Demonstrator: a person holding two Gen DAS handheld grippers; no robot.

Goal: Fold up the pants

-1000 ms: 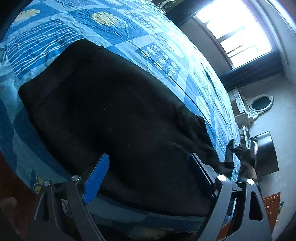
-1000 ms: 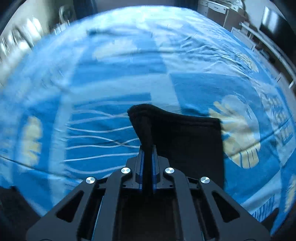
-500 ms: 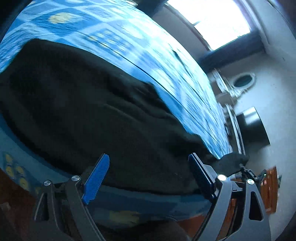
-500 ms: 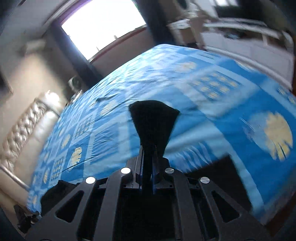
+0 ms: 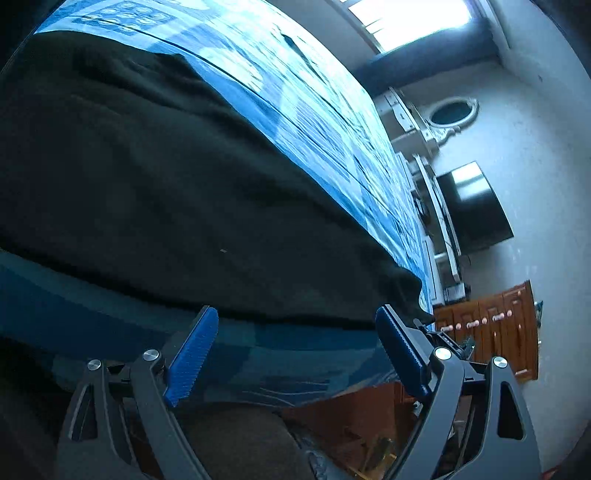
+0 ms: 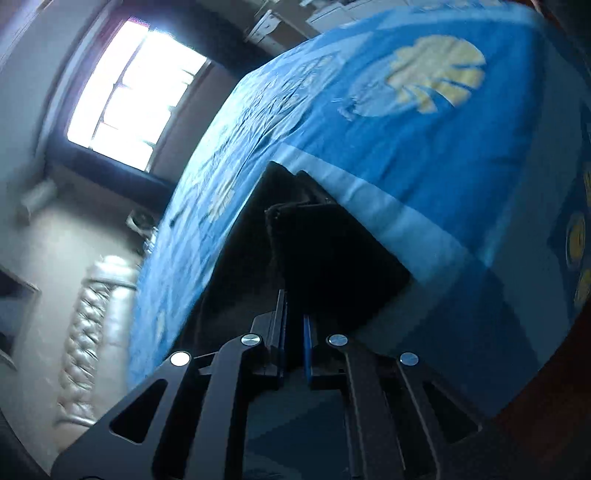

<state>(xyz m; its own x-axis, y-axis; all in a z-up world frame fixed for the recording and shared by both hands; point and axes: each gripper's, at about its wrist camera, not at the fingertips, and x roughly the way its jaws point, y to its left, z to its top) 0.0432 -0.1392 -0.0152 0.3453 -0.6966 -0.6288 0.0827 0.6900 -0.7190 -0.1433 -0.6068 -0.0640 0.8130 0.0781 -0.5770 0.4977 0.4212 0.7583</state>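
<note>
Black pants [image 5: 155, 192] lie spread on a bed with a blue patterned sheet [image 5: 288, 85]. My left gripper [image 5: 295, 332] is open and empty, low at the bed's near edge, just below the pants' hem. My right gripper [image 6: 294, 321] is shut on a fold of the black pants [image 6: 325, 251], holding it close above the sheet [image 6: 424, 147]. The view is tilted and blurred.
A bright window [image 5: 406, 18], an oval mirror [image 5: 450, 112], a dark TV screen [image 5: 472, 206] and a wooden cabinet [image 5: 491, 325] stand beyond the bed. In the right wrist view a padded headboard [image 6: 88, 332] and window [image 6: 133, 92] lie to the left.
My left gripper dropped toward the bed's near edge, staying open. My right gripper swung round with the pants fold still pinched and came down closer to the sheet.
</note>
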